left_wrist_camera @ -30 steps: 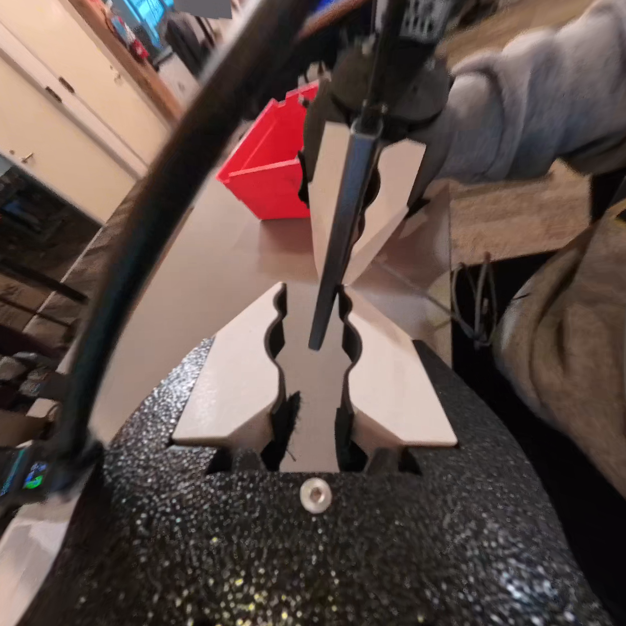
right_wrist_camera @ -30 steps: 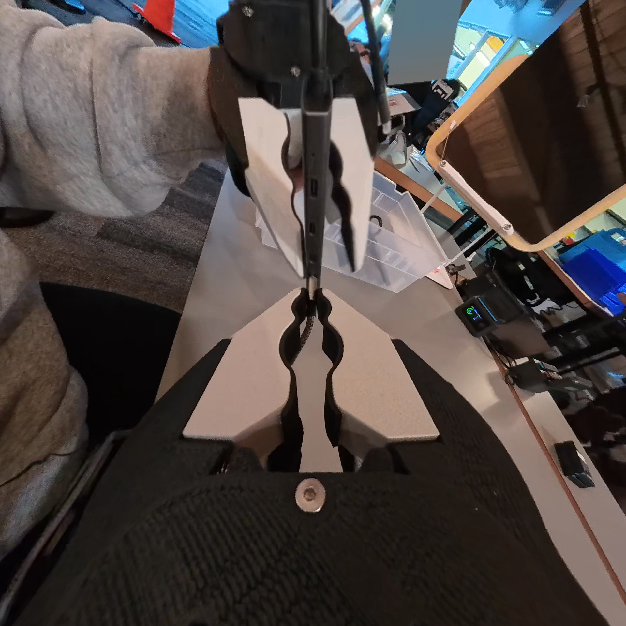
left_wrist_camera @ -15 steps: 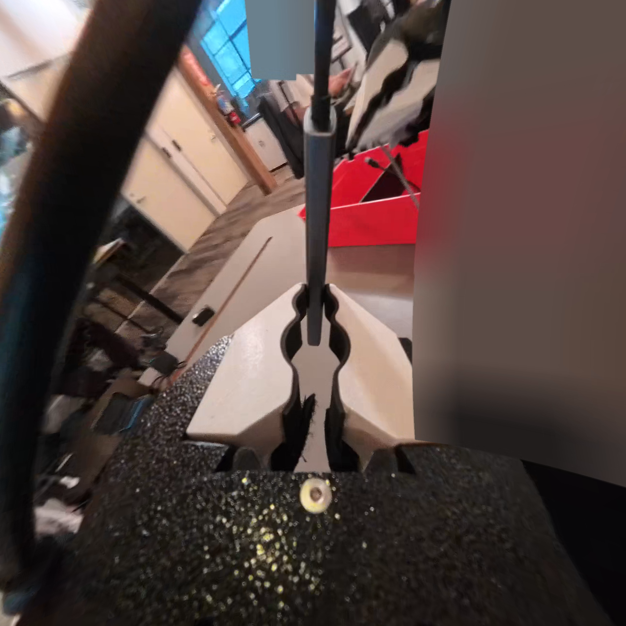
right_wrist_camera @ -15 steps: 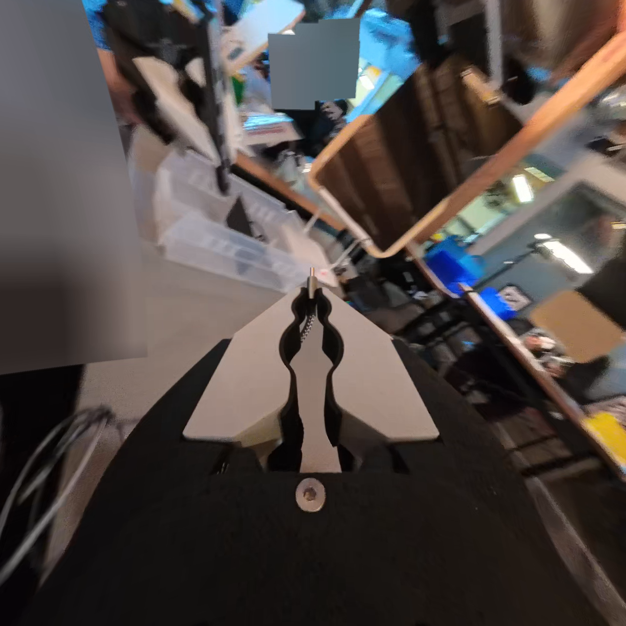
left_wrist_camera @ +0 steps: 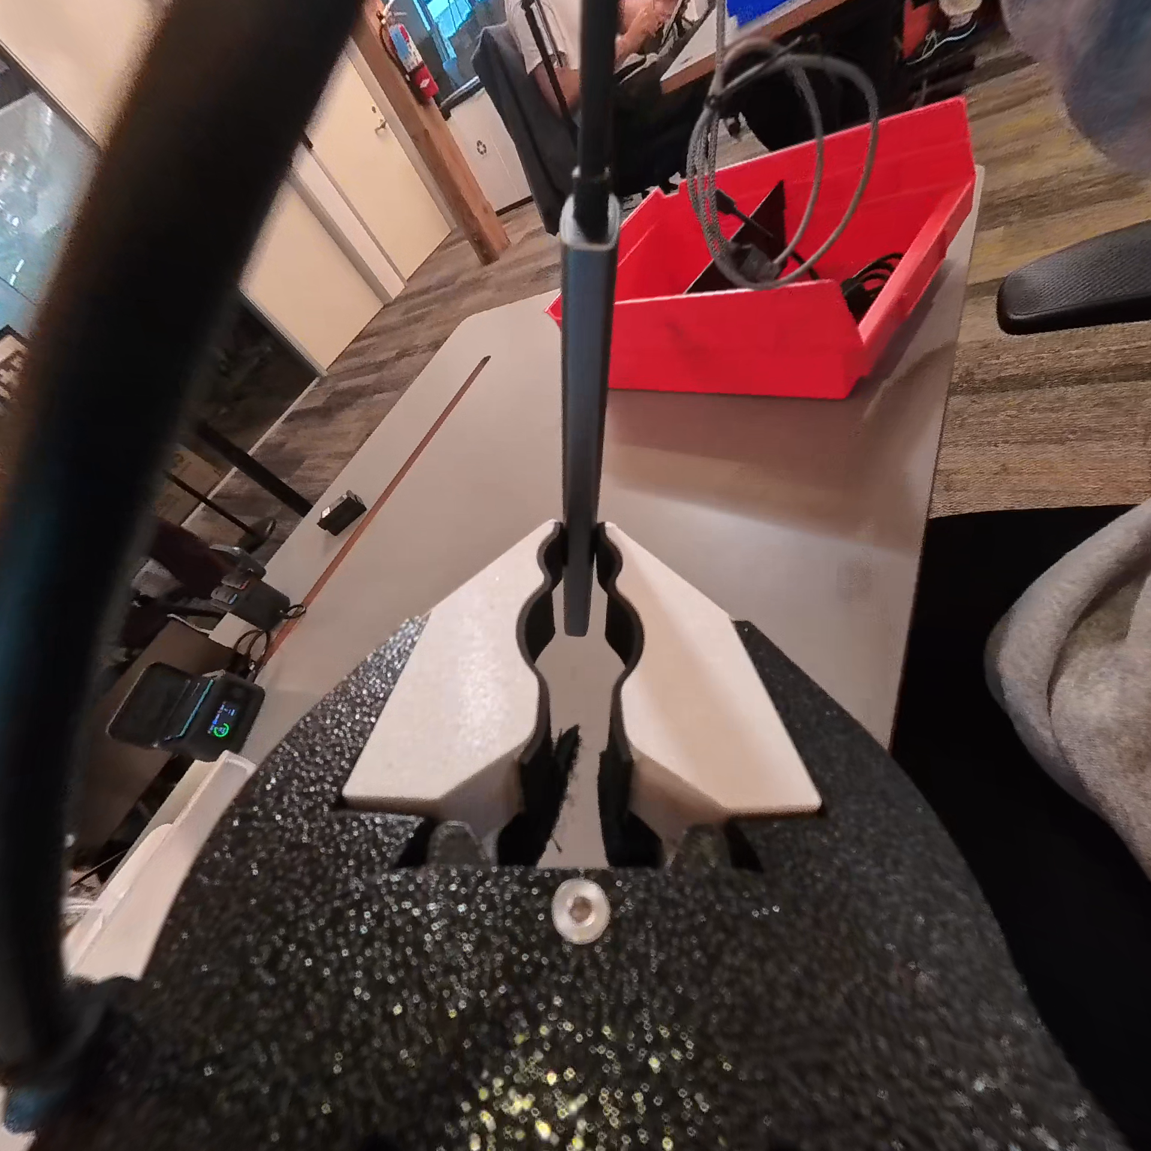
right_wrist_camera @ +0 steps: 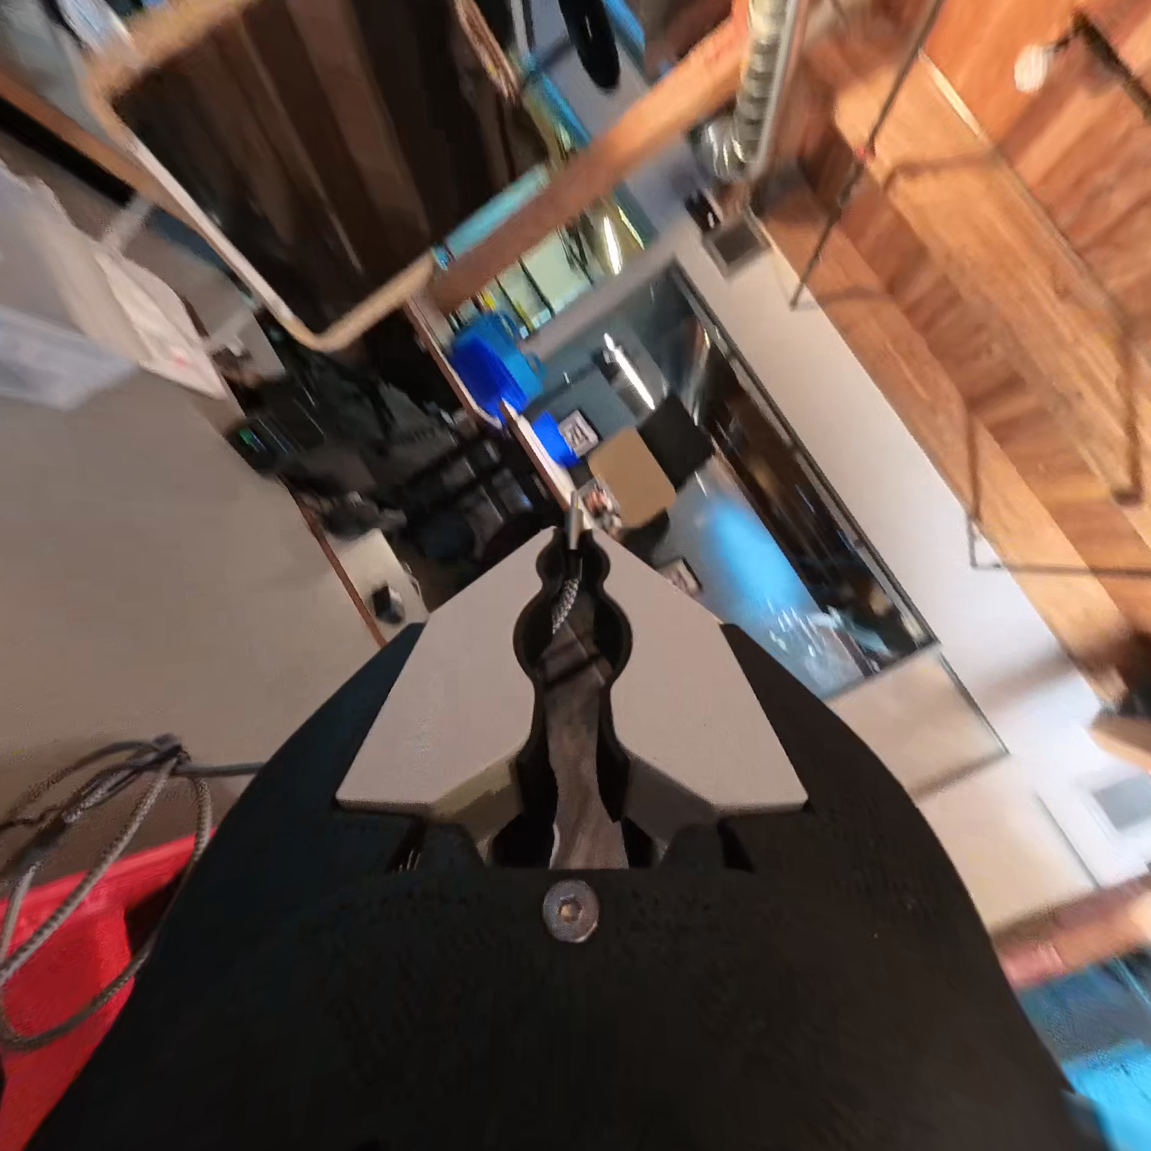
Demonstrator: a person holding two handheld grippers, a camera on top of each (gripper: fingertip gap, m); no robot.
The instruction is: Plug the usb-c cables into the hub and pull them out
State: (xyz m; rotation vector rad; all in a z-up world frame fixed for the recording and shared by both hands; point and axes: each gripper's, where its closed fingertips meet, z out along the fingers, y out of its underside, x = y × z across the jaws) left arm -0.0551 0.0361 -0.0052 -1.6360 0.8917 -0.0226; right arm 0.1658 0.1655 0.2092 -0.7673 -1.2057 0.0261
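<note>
My left gripper (left_wrist_camera: 579, 535) is shut on the slim grey hub (left_wrist_camera: 584, 405), which stands edge-on and upright above the table, its own black lead (left_wrist_camera: 595, 93) rising from its top. My right gripper (right_wrist_camera: 574, 540) is shut on the plug of a braided grey usb-c cable (right_wrist_camera: 565, 607), the metal tip poking out past the fingertips. The cable's coiled loops hang over the red bin in the left wrist view (left_wrist_camera: 766, 187) and show at the lower left of the right wrist view (right_wrist_camera: 93, 803). The plug is apart from the hub.
A red bin (left_wrist_camera: 809, 324) with a black divider stands on the grey table (left_wrist_camera: 716, 498) at the far end. A small black device with a lit screen (left_wrist_camera: 187, 716) sits off the left edge. A black chair arm (left_wrist_camera: 1071, 293) and grey sleeve (left_wrist_camera: 1071, 672) lie right. One gripper's finger ends stand about 35 cm off the other's.
My right gripper has pulled the cable plug away from the hub and swung off to the side over the red bin. My left gripper has turned with the hub still in it.
</note>
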